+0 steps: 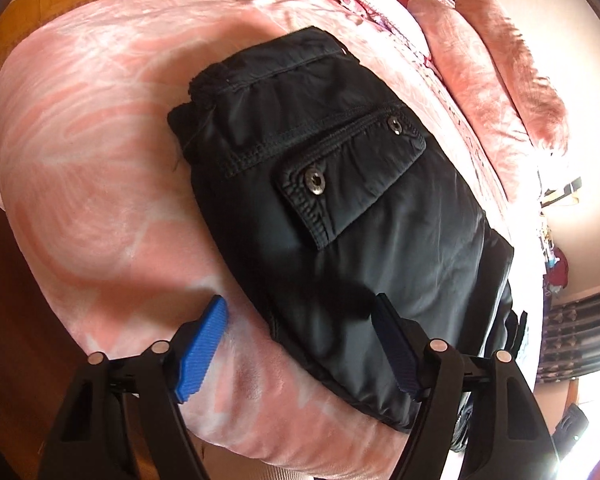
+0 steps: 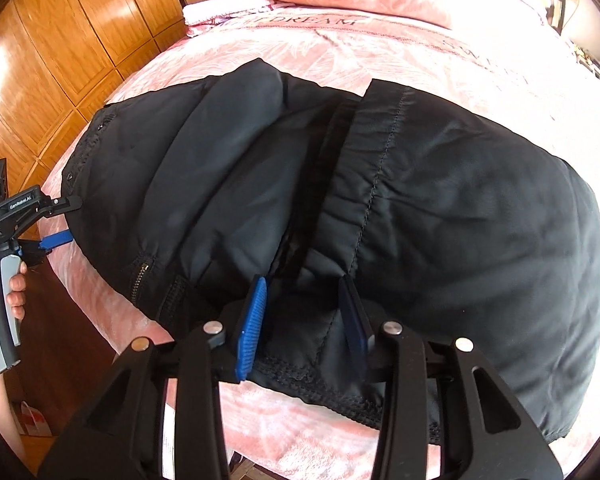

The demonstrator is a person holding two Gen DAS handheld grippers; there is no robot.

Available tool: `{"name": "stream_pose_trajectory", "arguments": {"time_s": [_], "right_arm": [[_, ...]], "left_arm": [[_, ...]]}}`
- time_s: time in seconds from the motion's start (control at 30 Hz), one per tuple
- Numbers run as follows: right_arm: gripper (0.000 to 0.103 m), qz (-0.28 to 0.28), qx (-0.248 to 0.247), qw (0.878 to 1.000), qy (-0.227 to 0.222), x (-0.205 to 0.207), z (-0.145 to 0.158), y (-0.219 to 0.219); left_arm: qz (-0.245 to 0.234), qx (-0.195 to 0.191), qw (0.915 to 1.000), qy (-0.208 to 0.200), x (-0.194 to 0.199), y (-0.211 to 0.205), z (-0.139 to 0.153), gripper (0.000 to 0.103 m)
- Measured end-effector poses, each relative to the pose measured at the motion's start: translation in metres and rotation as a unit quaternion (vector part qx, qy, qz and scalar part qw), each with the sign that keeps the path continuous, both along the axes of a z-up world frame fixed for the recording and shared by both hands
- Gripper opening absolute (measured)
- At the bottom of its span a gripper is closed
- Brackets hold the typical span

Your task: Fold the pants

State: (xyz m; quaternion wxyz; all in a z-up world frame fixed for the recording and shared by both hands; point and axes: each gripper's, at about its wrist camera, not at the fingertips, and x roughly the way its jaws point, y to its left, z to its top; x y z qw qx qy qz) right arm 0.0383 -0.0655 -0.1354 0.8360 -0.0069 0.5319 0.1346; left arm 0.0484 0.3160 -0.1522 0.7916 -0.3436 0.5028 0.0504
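Observation:
Black padded pants (image 1: 340, 208) lie folded on a pink bed (image 1: 84, 152), waistband and a snap pocket flap (image 1: 352, 176) facing up. My left gripper (image 1: 300, 316) is open at the near edge of the pants, one blue pad over the bedspread, the other over the fabric. In the right wrist view the pants (image 2: 440, 216) spread wide, a hem lying across them. My right gripper (image 2: 306, 292) is open, its jaws either side of a hem fold at the near edge. The left gripper (image 2: 66, 218) shows at the pants' left end.
Pink pillows (image 1: 496, 64) and folded pink cloth (image 2: 220, 12) lie at the head of the bed. A wooden wardrobe (image 2: 60, 40) stands beside the bed. The bed's front edge (image 2: 300, 440) drops off just below the grippers.

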Motion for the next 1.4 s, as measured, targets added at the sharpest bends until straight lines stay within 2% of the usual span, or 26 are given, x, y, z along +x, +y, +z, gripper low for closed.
{"name": "stream_pose_trajectory", "arguments": {"time_s": [0.2,0.23,0.27,0.33,0.43,0.57,0.73,1.0,1.07,1.23,1.4], "right_arm": [[0.044,0.007,-0.012,1.000,0.000,0.003,-0.005,0.006],[0.045,0.009,-0.015,1.000,-0.002,0.002,-0.005,0.008],[0.046,0.011,-0.018,1.000,-0.004,0.001,-0.006,0.009],[0.046,0.015,-0.023,1.000,-0.007,0.001,-0.007,0.010],[0.047,0.014,-0.021,1.000,-0.005,0.001,-0.007,0.011],[0.047,0.018,-0.022,1.000,-0.007,-0.001,-0.009,0.010],[0.048,0.020,-0.027,0.999,-0.010,-0.003,-0.010,0.011],[0.048,0.017,-0.016,1.000,-0.007,-0.002,-0.009,0.008],[0.048,0.018,-0.015,1.000,-0.007,-0.002,-0.009,0.006],[0.048,0.016,-0.004,1.000,-0.003,-0.002,-0.008,0.002],[0.048,0.010,0.012,1.000,0.002,-0.002,-0.007,-0.002]], "left_arm": [[0.023,-0.009,0.9997,-0.005,0.018,0.006,-0.009,0.074],[0.030,-0.011,0.9994,-0.011,0.022,0.007,-0.010,0.069],[0.038,-0.020,0.9990,-0.015,0.025,0.011,-0.011,0.065],[0.049,-0.049,0.9975,-0.014,0.032,0.014,-0.014,0.063],[0.064,-0.072,0.9951,-0.021,0.032,0.022,-0.017,0.061],[0.107,-0.124,0.9858,-0.035,0.027,0.037,-0.029,0.062],[0.118,-0.119,0.9846,-0.048,0.028,0.037,-0.030,0.060],[0.155,-0.155,0.9731,-0.071,0.021,0.042,-0.035,0.041],[0.159,-0.158,0.9712,-0.080,0.019,0.041,-0.033,0.033],[0.151,-0.137,0.9730,-0.109,0.018,0.033,-0.014,0.026],[0.152,-0.140,0.9688,-0.136,0.016,0.031,-0.005,0.022]]}}
